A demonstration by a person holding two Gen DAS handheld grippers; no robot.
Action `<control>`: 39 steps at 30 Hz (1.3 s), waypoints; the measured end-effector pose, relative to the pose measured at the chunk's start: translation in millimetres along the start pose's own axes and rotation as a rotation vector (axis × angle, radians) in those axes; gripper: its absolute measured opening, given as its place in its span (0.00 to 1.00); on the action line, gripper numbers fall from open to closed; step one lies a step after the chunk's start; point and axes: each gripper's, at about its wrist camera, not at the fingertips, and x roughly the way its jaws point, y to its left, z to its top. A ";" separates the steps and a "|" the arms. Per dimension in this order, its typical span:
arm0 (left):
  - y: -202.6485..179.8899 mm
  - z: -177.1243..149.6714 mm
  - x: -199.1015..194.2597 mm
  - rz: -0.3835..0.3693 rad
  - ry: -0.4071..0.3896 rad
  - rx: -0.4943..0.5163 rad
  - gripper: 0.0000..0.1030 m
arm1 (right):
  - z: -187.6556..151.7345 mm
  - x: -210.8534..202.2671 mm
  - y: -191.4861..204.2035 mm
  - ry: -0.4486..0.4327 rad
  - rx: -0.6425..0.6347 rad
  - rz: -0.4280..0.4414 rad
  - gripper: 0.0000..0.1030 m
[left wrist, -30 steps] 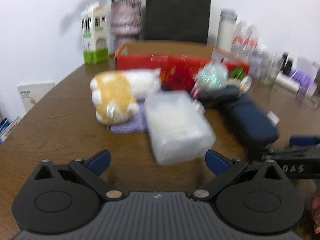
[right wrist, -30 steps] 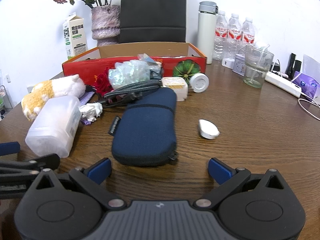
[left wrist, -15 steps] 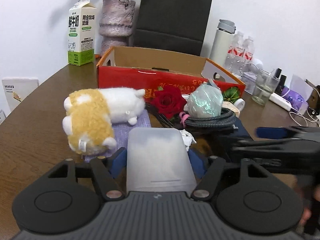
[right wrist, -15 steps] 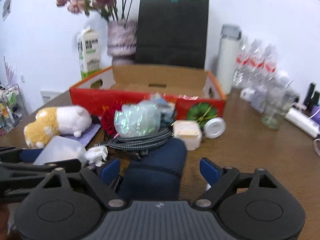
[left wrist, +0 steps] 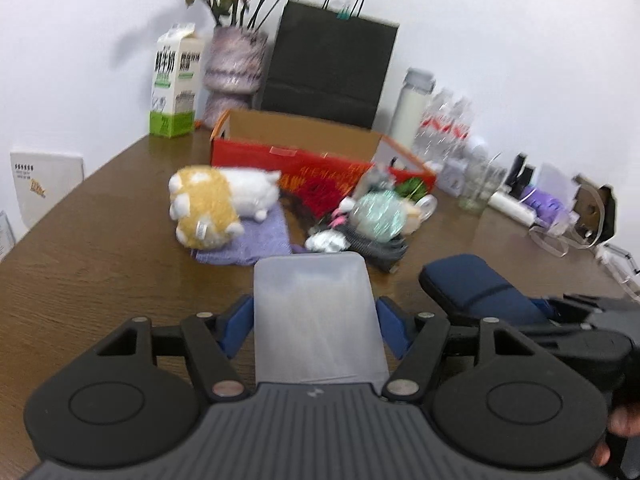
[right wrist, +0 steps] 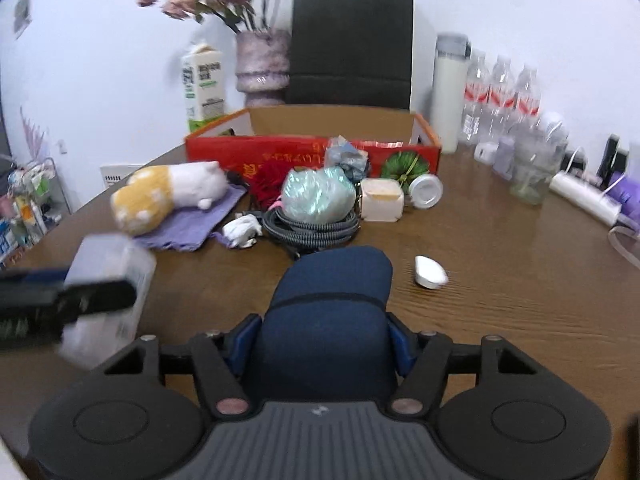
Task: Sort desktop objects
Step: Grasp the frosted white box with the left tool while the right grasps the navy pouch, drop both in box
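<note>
— Grip check first: what have I got?

— Left gripper [left wrist: 316, 322] is clamped on the frosted tub [left wrist: 318, 316], pads on both its sides. Right gripper [right wrist: 322, 338] is closing on the navy pouch [right wrist: 326, 320], which fills the gap between its jaws. Both are lifted, short of the red box [right wrist: 312, 152].

— How do I carry them well?

— I think: keep each level, pass over the cable coil [right wrist: 310, 226] and plush [right wrist: 168, 194] in front of the box, and let go only once over its open top.
</note>
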 end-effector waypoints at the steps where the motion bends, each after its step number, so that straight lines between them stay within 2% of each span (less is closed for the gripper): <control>1: -0.5 2.8 -4.4 -0.007 -0.015 -0.005 0.66 | -0.6 -11.5 -1.4 -0.023 0.007 -0.002 0.61; 4: 1.8 14.7 -14.1 -0.017 -0.061 -0.022 0.66 | 7.4 -34.0 -7.4 -0.077 0.020 -0.009 0.61; 7: 10.3 40.1 -16.9 -0.040 -0.091 -0.033 0.66 | 28.6 -48.7 -16.3 -0.138 0.028 0.009 0.61; 9: 17.7 70.4 -13.8 -0.055 -0.113 -0.020 0.66 | 49.1 -49.6 -25.7 -0.167 0.032 0.030 0.61; 13: 25.0 144.7 11.4 -0.011 -0.158 0.032 0.66 | 109.2 -35.0 -46.1 -0.225 0.041 0.042 0.61; 16: 30.2 201.0 54.6 -0.009 -0.116 0.047 0.66 | 163.2 -1.7 -60.6 -0.221 0.058 0.072 0.61; 18: 28.5 235.7 97.4 0.010 -0.064 0.069 0.66 | 199.4 34.2 -66.9 -0.179 0.064 0.091 0.61; 21: 27.7 265.4 167.6 0.062 0.018 0.115 0.66 | 244.6 101.7 -72.7 -0.072 0.074 0.088 0.61; 22: 32.2 268.5 189.7 0.085 0.040 0.094 0.66 | 256.9 130.4 -74.6 -0.028 0.078 0.068 0.61; 26: 47.1 273.6 276.7 0.096 0.176 0.082 0.66 | 274.8 223.2 -79.8 0.122 0.082 0.009 0.61; 29: 52.9 270.5 328.1 0.182 0.289 0.115 0.65 | 273.3 279.9 -77.5 0.229 0.062 -0.025 0.61; 31: 54.7 268.9 343.7 0.207 0.297 0.151 0.65 | 270.1 310.2 -73.4 0.282 0.016 -0.065 0.61; 35: 59.4 265.0 363.1 0.185 0.339 0.182 0.64 | 266.3 351.2 -78.7 0.354 0.027 -0.080 0.62; 37: 60.2 261.3 365.8 0.187 0.308 0.202 0.65 | 260.5 361.8 -80.1 0.367 0.014 -0.090 0.63; 39: 64.3 259.9 370.6 0.192 0.281 0.180 0.70 | 255.4 363.7 -75.4 0.352 -0.053 -0.123 0.63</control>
